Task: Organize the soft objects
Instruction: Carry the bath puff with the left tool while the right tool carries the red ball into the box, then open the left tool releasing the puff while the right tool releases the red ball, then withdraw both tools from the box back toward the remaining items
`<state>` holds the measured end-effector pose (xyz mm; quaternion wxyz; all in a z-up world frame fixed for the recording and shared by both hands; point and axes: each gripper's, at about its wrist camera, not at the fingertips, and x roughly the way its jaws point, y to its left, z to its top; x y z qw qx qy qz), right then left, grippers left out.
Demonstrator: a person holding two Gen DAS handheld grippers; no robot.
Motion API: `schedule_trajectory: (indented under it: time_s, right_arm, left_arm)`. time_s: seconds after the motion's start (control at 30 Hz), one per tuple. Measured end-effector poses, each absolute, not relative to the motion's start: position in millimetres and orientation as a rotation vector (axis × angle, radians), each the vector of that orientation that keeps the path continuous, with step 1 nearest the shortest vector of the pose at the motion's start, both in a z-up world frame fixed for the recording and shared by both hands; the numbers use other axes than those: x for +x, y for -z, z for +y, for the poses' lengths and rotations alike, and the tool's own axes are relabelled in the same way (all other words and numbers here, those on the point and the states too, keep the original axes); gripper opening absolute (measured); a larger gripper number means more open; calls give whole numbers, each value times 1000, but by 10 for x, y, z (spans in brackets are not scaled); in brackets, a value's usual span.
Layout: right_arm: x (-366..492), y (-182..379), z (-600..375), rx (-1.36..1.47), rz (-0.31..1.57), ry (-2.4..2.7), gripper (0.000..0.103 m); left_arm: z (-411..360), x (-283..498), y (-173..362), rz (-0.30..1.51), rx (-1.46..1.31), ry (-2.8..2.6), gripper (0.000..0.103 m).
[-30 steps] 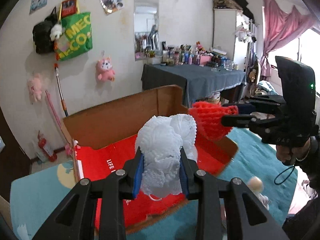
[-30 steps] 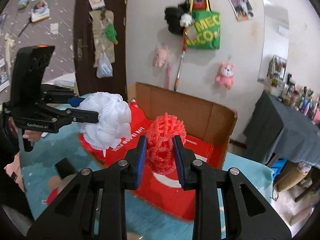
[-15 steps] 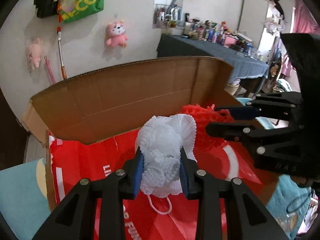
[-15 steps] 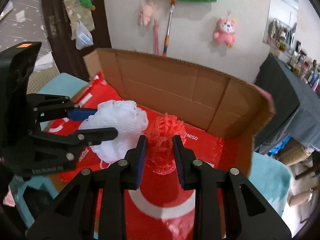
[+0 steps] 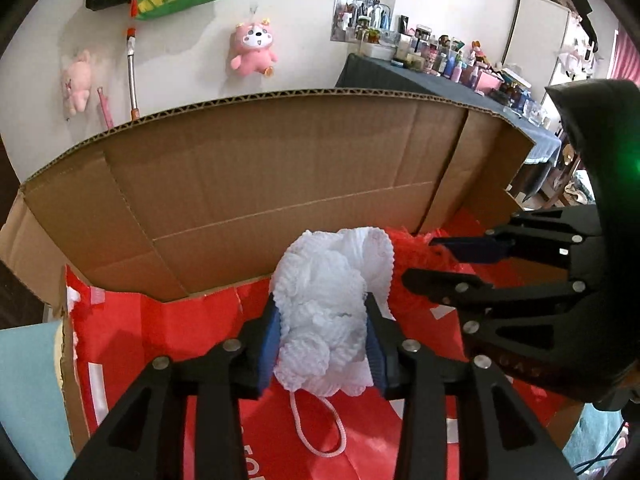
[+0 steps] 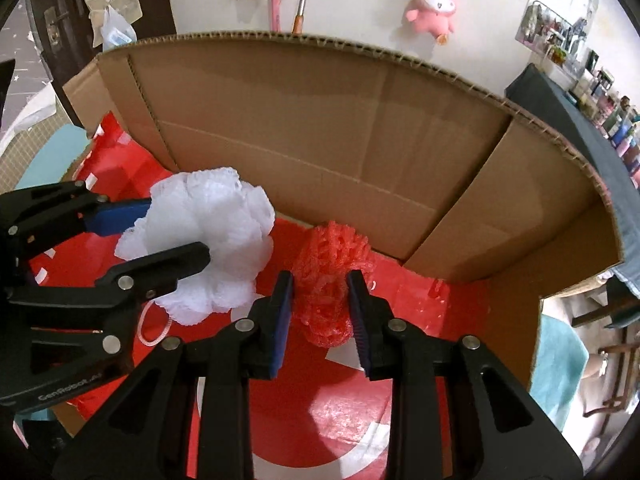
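So both soft things are over the cardboard box (image 6: 340, 128) at this point, but neither one's been let go. The left gripper (image 5: 320, 332) has its jaws squeezed in on the white mesh pouf (image 5: 328, 300), which bulges out above the pads with its cord loop dangling toward 6 o'clock over the red liner (image 5: 160, 320). The right gripper (image 6: 322, 312) is doing the same with the red mesh pouf (image 6: 330, 276), jaws pinched onto its sides.

In the right wrist view the white pouf sits at about 9 o'clock from the red one, the two nearly touching, both close to the back wall of the box. Whether either actually rests on the liner or just hangs above it is hard to tell.

Progress-wise this looks like the tail end for these two: carried in, positioned, release left to do. Nothing else is visible lying loose in the box. Whether more soft stuff is waiting outside can't be told from here.
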<state>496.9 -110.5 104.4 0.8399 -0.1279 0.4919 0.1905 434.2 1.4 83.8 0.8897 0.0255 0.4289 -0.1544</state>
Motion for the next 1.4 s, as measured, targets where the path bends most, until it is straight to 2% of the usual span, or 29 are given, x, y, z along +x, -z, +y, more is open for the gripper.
schedule_trajectory:
  time_s: [0.17,0.33,0.4,0.47,0.7,0.77,1.03,1.13,1.3,1.4]
  right_arm:
    - [4975,-1048,-1090,-268,1046,-400,29]
    - [5018,-1054,-1160,-234,1064,-394,32]
    - [5062,-1054,-1162,-242,1068,-390,36]
    - [5056,-1042,-1171,-247,1070,-380,53]
    - [5046,-1072,-1254,-230,1069,-359,56]
    - [5019,-1093,-1273,-231,1064,-353,64]
    - [4814,-1433,-1448,-211,1001,-343,68]
    - [4632,-1629,-1495,-220,953,-344,73]
    - [4194,-2005,-1614,-214,871,-337,75]
    - [3885,-2221,-1683,-194,811,-341,84]
  left_arm:
    - [-29,4345,-872,887,71,321,44]
    - [-32,4341,-877,888,87,314,52]
    - [-32,4330,-872,888,95,305,57]
    - [-31,4323,-879,884,105,294,61]
    - [17,4310,-897,884,96,273,79]
    - [13,4286,-918,874,97,270,82]
    - [21,4076,-1121,818,84,262,94]
    - [63,3897,-1309,772,68,248,98]
    - [135,3538,-1640,691,33,239,102]
    - [164,3245,-1857,635,18,242,103]
